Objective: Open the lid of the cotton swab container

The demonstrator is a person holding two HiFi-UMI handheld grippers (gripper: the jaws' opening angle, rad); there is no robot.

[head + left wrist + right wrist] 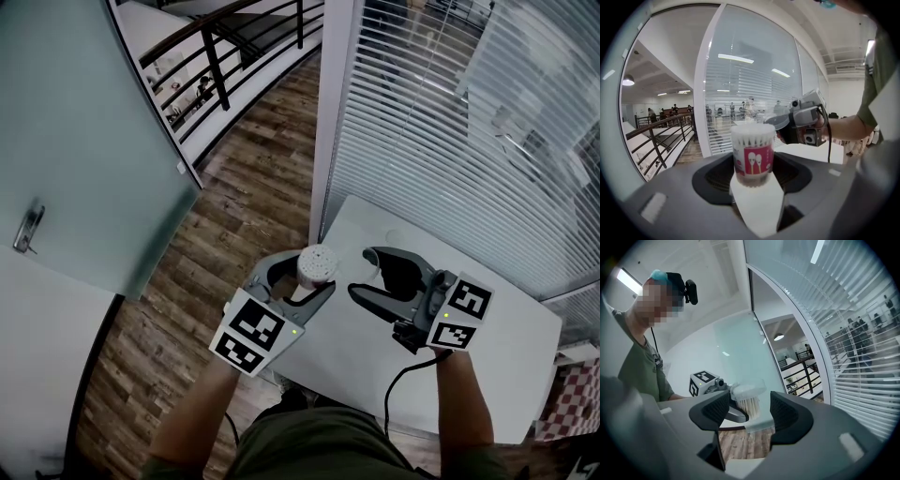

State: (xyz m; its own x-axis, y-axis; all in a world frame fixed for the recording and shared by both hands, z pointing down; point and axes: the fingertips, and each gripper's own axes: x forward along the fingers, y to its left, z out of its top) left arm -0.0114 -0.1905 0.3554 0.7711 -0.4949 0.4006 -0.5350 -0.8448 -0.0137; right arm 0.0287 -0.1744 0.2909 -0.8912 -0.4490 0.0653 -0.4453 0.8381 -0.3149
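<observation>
Held the cotton swab tub (pixel 752 157) upright between the jaws of the left gripper (pixel 302 279). Gripped it low down, near its bottom, with the jaws set wide and pressed on its two sides. Showed a red label with two drawn swabs on the front. Had its top open, packed full of white swabs (pixel 320 257). Hung in the air over the left edge of the white table (pixel 487 375), touching nothing but the jaws.

Pinched the clear lid (pixel 776 121) between the jaws of the right gripper (pixel 370 274). Held it off the tub, just beside it and a bit higher, with a gap between the two. Stood fairly wide as well, closed on the lid's rim, with the lid lying about flat. Pointed across at the tub, so that the tub lined up between the right jaws in the right gripper view. Floated above the table too, not resting on it.

Trailed a black cable (pixel 389 394) from the back of the right gripper down toward the person. Looked down past the table onto a brown wooden floor (pixel 234 216) on the left.
</observation>
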